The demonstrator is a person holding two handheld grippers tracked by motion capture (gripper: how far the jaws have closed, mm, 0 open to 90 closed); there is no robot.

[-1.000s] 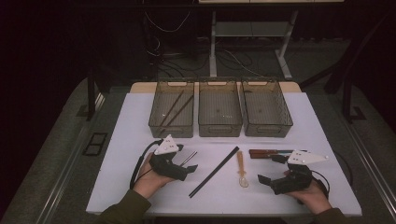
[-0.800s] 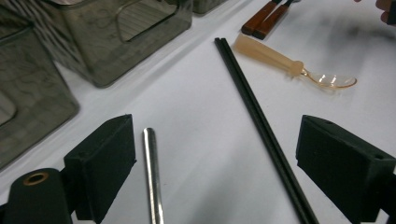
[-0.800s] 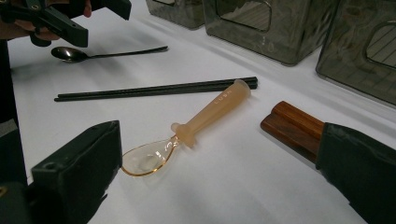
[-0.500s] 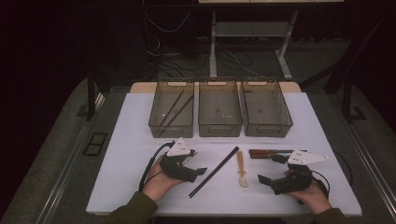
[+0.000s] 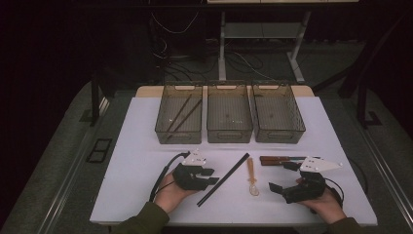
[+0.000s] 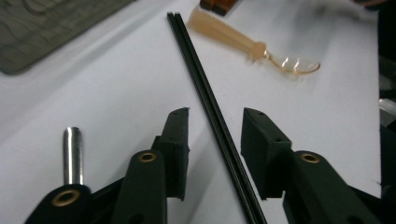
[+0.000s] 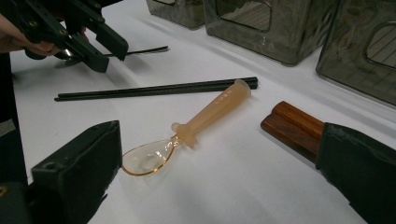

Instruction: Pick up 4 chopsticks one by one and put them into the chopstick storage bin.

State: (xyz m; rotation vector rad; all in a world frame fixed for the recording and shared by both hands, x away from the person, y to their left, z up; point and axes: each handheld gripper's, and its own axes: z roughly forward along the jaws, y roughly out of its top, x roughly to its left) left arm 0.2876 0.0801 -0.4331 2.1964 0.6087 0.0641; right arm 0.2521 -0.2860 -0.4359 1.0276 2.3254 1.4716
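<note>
The left gripper (image 6: 215,140), jaws just closing but not yet touching, straddles the black chopsticks (image 6: 210,107) lying on the white table (image 5: 136,146) to pinch both together, while the right gripper (image 5: 282,178) waits open.

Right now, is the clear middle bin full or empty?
Empty. The clear plastic middle bin shows only its bare mesh-patterned floor, while the left bin holds thin dark sticks.

Tabletop (image 5: 131,161) left side of frame is bare, I can pass there. Top centre blocked by three bins (image 5: 229,117) in a row. Mid-frame clutter btwn my hands: black chopsticks (image 5: 224,179), amber spoon (image 5: 252,176), brown-handled utensils (image 5: 272,160) just right.
</note>
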